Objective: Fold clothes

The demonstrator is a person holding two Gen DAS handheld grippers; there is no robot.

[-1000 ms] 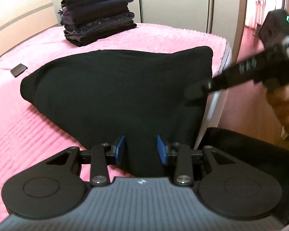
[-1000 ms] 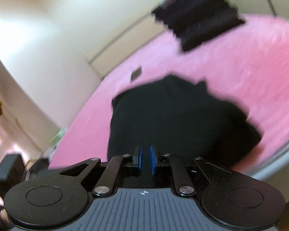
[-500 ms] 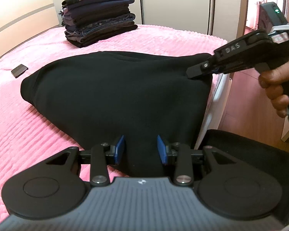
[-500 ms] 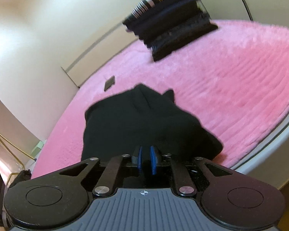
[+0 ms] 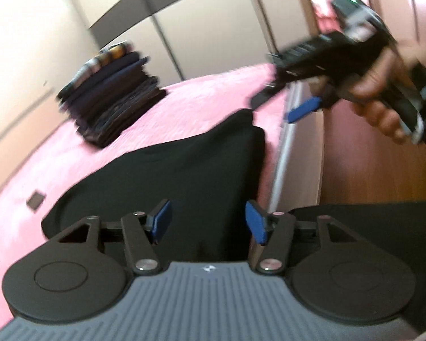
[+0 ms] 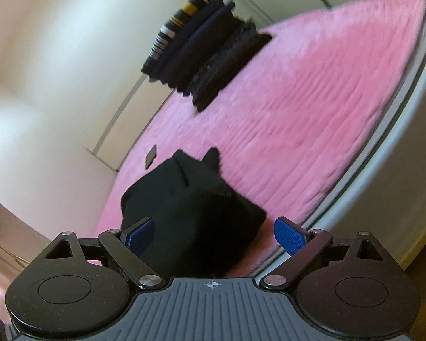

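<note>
Left wrist view: your left gripper (image 5: 207, 224) hangs released over the black garment (image 5: 184, 176) lying on the pink bed (image 5: 184, 105). Your right gripper (image 6: 213, 236) is released too, above the garment's near corner; a folded stack (image 5: 110, 93) sits beyond.

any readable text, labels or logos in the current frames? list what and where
No words or numbers are readable.
Small crosshair mark on the right gripper body: a symbol, not text.
Small white emblem on the left gripper body: too blurred to read.
The right gripper's side in the left wrist view is motion-blurred; any lettering there is illegible.
</note>
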